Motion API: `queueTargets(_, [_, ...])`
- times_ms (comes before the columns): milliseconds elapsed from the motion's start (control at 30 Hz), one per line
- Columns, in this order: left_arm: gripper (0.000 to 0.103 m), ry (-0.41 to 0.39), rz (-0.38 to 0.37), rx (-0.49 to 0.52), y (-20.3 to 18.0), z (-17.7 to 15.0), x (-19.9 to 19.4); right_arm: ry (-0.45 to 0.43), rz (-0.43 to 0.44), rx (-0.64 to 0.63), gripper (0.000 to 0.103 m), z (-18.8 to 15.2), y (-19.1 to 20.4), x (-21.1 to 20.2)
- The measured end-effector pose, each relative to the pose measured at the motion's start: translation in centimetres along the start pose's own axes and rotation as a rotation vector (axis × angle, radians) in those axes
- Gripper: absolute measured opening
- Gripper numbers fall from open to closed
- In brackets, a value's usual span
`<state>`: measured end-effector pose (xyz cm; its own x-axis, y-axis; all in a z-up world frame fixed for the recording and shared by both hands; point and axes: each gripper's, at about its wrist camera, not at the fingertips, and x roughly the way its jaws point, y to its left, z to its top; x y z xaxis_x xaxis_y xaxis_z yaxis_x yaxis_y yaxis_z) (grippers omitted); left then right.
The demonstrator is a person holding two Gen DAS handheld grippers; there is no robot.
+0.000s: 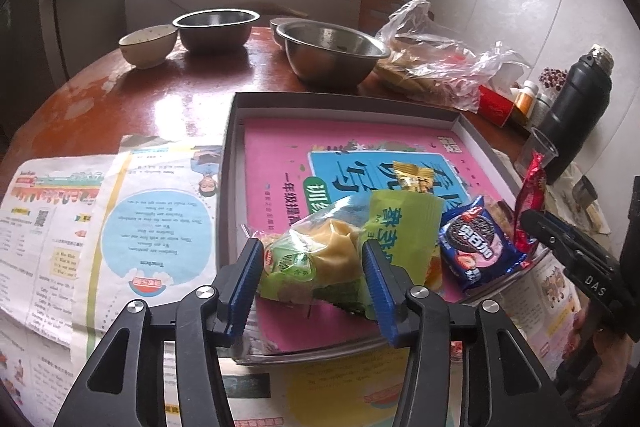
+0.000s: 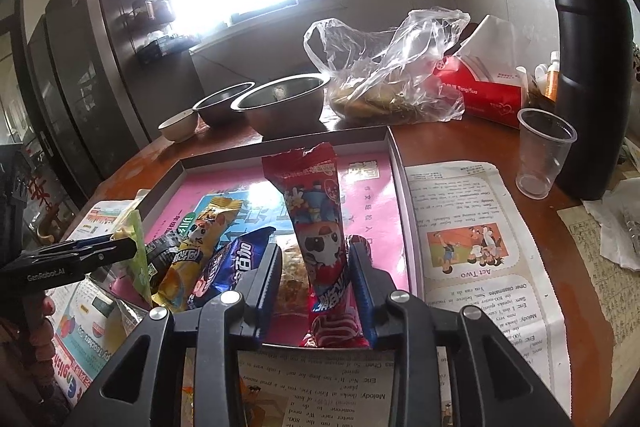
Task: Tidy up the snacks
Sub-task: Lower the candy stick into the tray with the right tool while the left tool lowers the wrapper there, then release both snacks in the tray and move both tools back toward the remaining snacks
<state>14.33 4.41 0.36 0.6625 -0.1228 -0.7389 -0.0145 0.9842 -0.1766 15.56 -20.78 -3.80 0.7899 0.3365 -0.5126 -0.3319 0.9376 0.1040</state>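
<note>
A shallow grey tray (image 1: 232, 131) lined with a pink book holds the snacks. My left gripper (image 1: 314, 247) is shut on a green pastry packet (image 1: 336, 255), which rests on the tray floor with both blue pads against its sides. Beside it lie a blue cookie packet (image 1: 476, 243) and a yellow packet (image 1: 412, 179). My right gripper (image 2: 316, 251) is slightly open around an upright red snack packet (image 2: 316, 211). That packet leans on the right pad, with a gap at the left pad. In the left wrist view the red packet (image 1: 530, 187) stands at the tray's right edge.
Newspaper sheets (image 1: 120, 211) cover the round wooden table around the tray. Behind it stand two steel bowls (image 1: 332, 51), a small ceramic bowl (image 1: 148, 45) and a clear plastic bag (image 2: 388, 67). A plastic cup (image 2: 544, 151), black flask (image 2: 588, 75) and red tissue box (image 2: 484, 87) crowd the right.
</note>
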Motion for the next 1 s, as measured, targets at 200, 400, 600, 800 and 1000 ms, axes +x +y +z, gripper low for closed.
queueTargets(200, [0.062, 0.003, 0.024, 0.005, 0.1, 0.0, 0.0, -0.001, -0.001, 0.001, 0.036, 0.0, -0.1, 0.0])
queueTargets(400, [0.068, 0.016, 0.034, 0.015, -0.1, -0.1, 0.1, -0.007, 0.0, 0.001, 0.04, 0.0, -0.1, -0.3])
queueTargets(600, [0.069, 0.018, 0.036, 0.015, -0.2, -0.2, 0.1, -0.006, -0.001, 0.001, 0.041, 0.1, -0.1, -0.3])
queueTargets(800, [0.072, -0.005, 0.026, 0.007, -0.2, -0.2, -0.6, -0.006, 0.002, 0.006, 0.044, 0.1, -0.1, -0.4])
queueTargets(1000, [0.073, -0.017, 0.019, 0.004, -0.2, 0.0, -1.1, -0.01, 0.002, 0.009, 0.046, 0.1, 0.0, -0.7])
